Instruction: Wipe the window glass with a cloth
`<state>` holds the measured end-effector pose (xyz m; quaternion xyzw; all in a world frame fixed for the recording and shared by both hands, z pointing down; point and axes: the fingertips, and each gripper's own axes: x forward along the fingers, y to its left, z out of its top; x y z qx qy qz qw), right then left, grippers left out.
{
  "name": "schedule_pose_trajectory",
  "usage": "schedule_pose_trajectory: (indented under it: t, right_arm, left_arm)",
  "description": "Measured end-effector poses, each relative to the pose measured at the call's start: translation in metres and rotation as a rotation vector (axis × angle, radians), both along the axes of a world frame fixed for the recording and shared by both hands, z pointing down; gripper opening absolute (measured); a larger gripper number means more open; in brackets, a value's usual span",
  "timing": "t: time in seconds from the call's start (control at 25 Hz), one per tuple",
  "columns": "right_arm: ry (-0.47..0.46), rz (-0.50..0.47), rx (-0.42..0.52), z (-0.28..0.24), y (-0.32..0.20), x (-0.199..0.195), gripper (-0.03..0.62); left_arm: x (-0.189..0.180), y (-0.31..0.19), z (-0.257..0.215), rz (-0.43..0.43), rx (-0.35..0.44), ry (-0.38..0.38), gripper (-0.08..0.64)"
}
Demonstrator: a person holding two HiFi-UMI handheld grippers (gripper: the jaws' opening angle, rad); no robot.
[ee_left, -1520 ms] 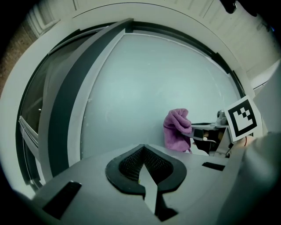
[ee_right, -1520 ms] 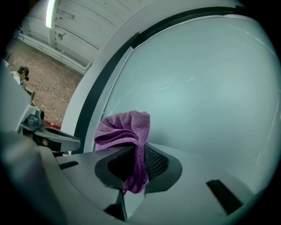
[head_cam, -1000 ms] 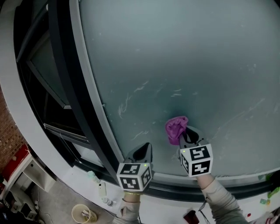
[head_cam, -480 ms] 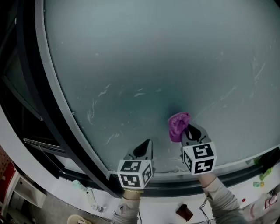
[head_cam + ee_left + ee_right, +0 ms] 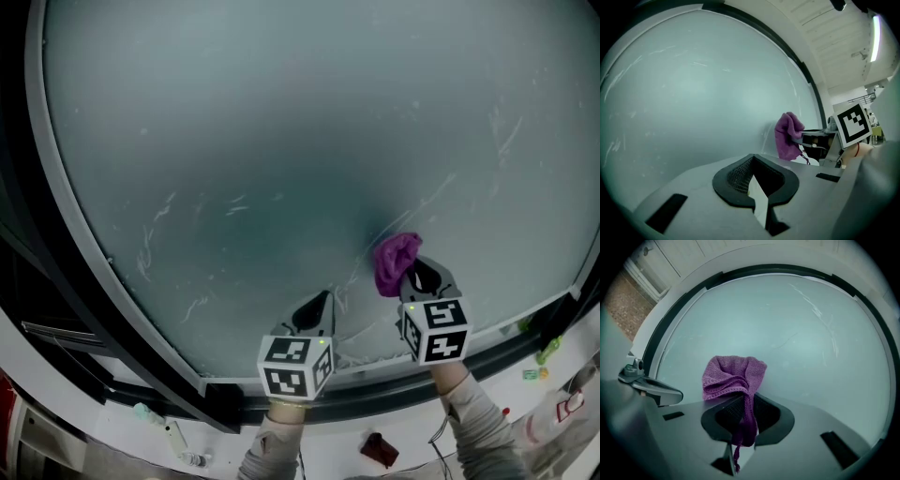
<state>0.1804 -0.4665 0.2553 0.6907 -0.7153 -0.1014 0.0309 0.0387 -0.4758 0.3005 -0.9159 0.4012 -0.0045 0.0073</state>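
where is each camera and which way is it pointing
Head view: on the person's head, facing the window glass; the left gripper, right gripper and a sleeve show.
Left gripper view: on the left gripper, facing the glass along its shut, empty jaws.
Right gripper view: on the right gripper, facing the glass along jaws shut on the purple cloth.
All three share the cloth and the glass.
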Motion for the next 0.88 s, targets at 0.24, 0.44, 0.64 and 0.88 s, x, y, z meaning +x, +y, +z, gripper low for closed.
schedule_pose_trajectory:
  t: [0.24,0.44,0.64,0.88]
  right_arm:
    - [-0.009,0.098,-0.009,0.002,0.011,0.05,0.048]
    - [-0.016,0.133,-0.025,0.007,0.016,0.068,0.048]
    - [-0.017,0.129,-0.026,0.008,0.017,0.065,0.048]
    - [-0.024,0.079,-0.011,0.007,0.027,0.041,0.048]
  left_arm:
    - [0.035,0.004,0.002,0.057,-0.003,-0.003,0.005]
    - [0.046,0.008,0.004,0.077,-0.008,-0.009,0.005]
    - [0.04,0.01,0.003,0.063,-0.009,-0.012,0.005]
    - [0.023,0.013,0.007,0.034,-0.014,-0.019,0.005]
